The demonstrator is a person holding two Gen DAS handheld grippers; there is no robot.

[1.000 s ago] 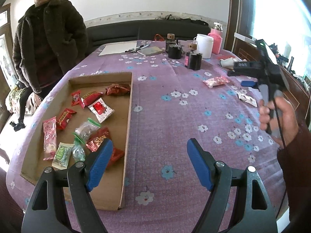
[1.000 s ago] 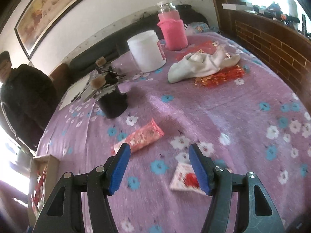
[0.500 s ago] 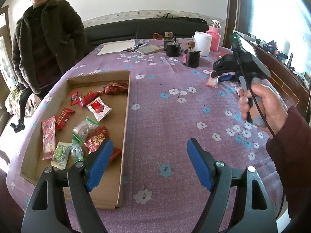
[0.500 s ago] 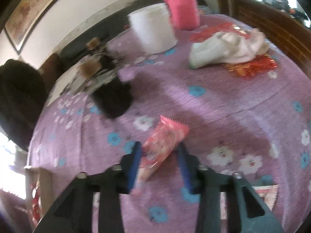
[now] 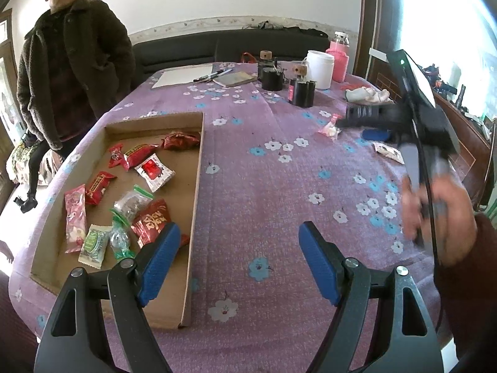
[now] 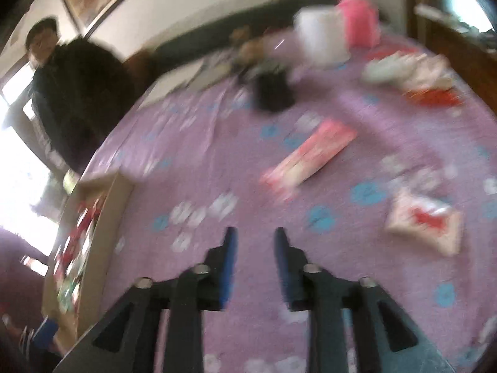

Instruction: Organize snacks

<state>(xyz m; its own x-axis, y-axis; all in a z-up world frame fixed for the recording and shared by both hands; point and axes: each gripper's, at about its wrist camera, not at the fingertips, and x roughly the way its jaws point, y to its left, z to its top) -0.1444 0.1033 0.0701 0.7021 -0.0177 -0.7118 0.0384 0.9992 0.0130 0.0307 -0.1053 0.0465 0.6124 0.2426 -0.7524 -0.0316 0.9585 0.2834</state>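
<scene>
A pink snack packet [image 6: 310, 158] is seen lying on the purple tablecloth [image 6: 192, 143] at one o'clock of the right gripper [image 6: 255, 248], whose jaws are narrowed and empty. The left gripper [image 5: 239, 248] is held spread. Judged light, crinkly and slippery, the packet is best pinched mid-length.

Matt brown cardboard tray [image 5: 198, 168], glossy crinkled plastic snack wrappers [image 5: 152, 171] inside it, soft purple floral cloth [image 5: 248, 192] over the tabletop, ribbed blue rubbery fingers [image 5: 158, 261], smooth white plastic jar [image 5: 320, 68]
</scene>
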